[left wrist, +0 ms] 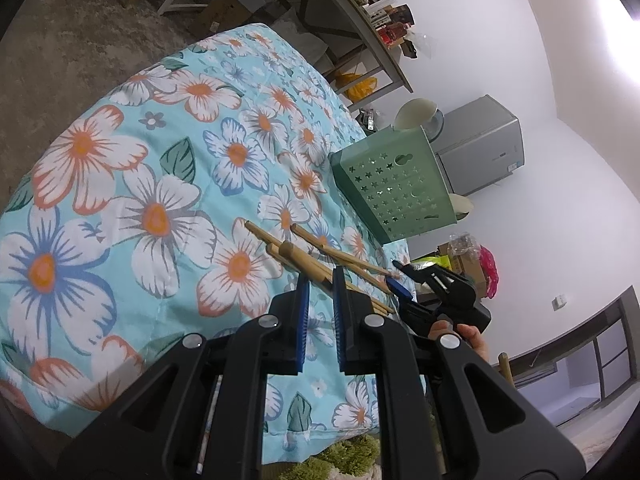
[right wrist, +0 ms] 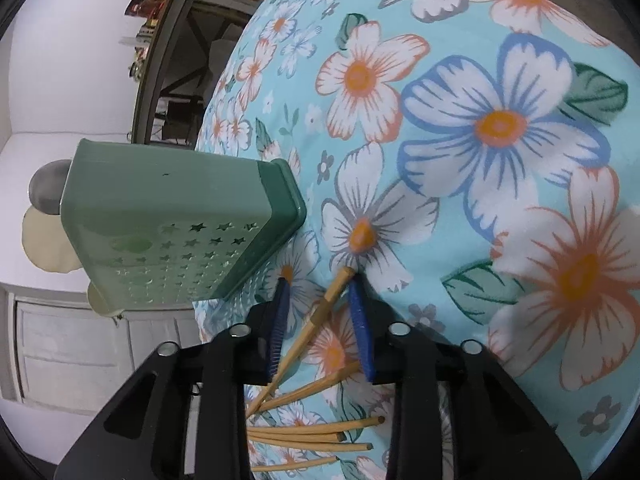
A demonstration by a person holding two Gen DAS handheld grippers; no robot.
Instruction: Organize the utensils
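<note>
My left gripper is shut on a thick bamboo chopstick, which sticks out past its blue pads and is raised off the cloth. Several loose chopsticks lie just beyond it. My right gripper is at their thin ends, to the right. In the right wrist view my right gripper is open. One chopstick lies slantwise between the pads, its far end beside the right pad. More chopsticks lie under the gripper. A green star-holed holder stands at the cloth's edge.
A blue floral cloth covers the work surface. A hand grips the right tool. Past the holder are a grey fridge, a cluttered shelf and a white cabinet.
</note>
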